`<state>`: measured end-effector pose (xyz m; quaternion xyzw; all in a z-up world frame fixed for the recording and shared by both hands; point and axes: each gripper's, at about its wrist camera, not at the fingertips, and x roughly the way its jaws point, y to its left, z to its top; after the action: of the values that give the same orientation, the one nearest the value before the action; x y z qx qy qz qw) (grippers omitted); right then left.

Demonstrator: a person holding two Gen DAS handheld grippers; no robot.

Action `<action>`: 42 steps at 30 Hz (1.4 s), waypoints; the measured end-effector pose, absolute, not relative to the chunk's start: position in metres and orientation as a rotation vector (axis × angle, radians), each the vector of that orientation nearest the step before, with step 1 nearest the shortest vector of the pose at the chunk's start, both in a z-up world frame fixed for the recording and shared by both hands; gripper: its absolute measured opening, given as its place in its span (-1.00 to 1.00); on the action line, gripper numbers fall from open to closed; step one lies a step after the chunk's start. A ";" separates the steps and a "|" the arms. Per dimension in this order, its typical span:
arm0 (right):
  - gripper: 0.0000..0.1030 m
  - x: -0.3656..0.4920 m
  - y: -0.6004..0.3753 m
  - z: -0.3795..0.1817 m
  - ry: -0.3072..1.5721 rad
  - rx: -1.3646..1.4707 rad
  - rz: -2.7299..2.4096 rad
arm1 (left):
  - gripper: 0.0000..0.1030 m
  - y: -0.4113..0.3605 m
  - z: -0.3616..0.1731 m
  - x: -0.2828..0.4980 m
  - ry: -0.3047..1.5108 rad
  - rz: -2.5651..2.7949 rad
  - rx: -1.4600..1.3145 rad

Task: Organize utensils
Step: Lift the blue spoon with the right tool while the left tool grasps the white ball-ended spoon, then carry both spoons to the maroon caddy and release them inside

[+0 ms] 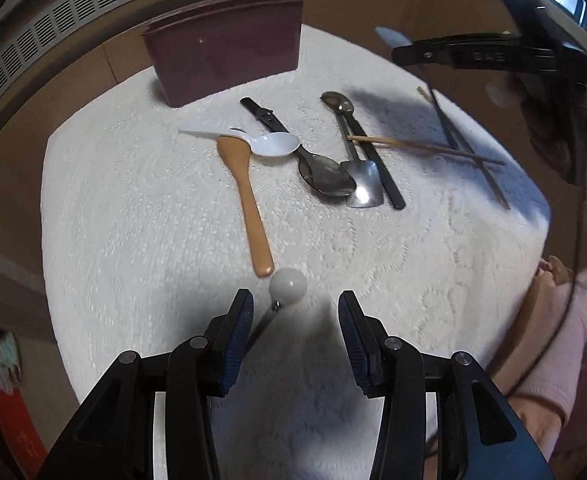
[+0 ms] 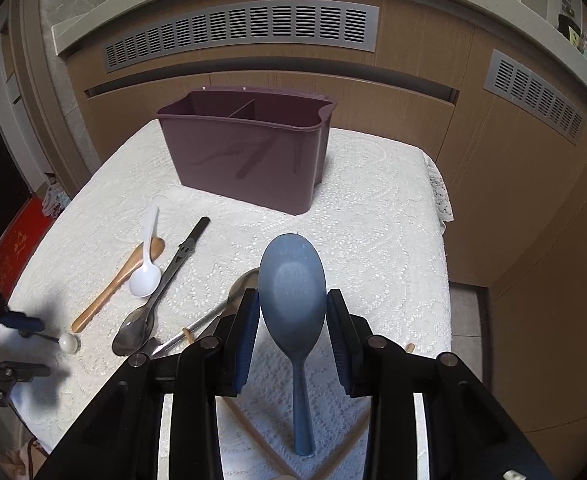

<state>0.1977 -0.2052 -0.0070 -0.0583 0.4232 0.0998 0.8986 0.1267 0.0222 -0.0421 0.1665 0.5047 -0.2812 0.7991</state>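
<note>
Your right gripper pinches the blue rice paddle across its wide blade, handle pointing back toward you, lifted above the white lace cloth in front of the purple caddy. The caddy stands upright at the far end of the cloth, and a divider shows inside it.

Your left gripper hangs with its fingers spread, holding nothing. A white ball-ended utensil lies on the cloth just beside its left finger, on the near side of the caddy.

Between that and the caddy lie the other utensils: a tan wooden spoon with a white plastic spoon crossing its bowl, a dark-handled metal spoon, a second metal spoon and a small metal spatula. A wooden chopstick crosses them, and further chopsticks lie off to the right of the caddy.
</note>
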 end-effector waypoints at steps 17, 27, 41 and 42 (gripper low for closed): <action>-0.39 0.163 -0.201 -0.003 0.780 -0.073 0.234 | -0.56 0.033 -0.022 0.125 0.860 -0.390 0.017; -0.39 0.176 -0.203 0.045 0.644 -0.040 0.238 | -0.56 0.031 0.056 0.171 0.645 -0.378 -0.093; -0.39 0.300 -0.186 0.157 0.328 -0.054 0.206 | -0.56 0.018 0.151 0.327 0.421 -0.464 -0.257; -0.39 0.306 -0.183 0.151 0.335 -0.046 0.209 | -0.56 0.018 0.147 0.334 0.430 -0.470 -0.271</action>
<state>0.3057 -0.1834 0.1514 -0.0226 0.1663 0.1039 0.9803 0.3337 0.0175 0.1472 -0.1328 0.2110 -0.2303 0.9407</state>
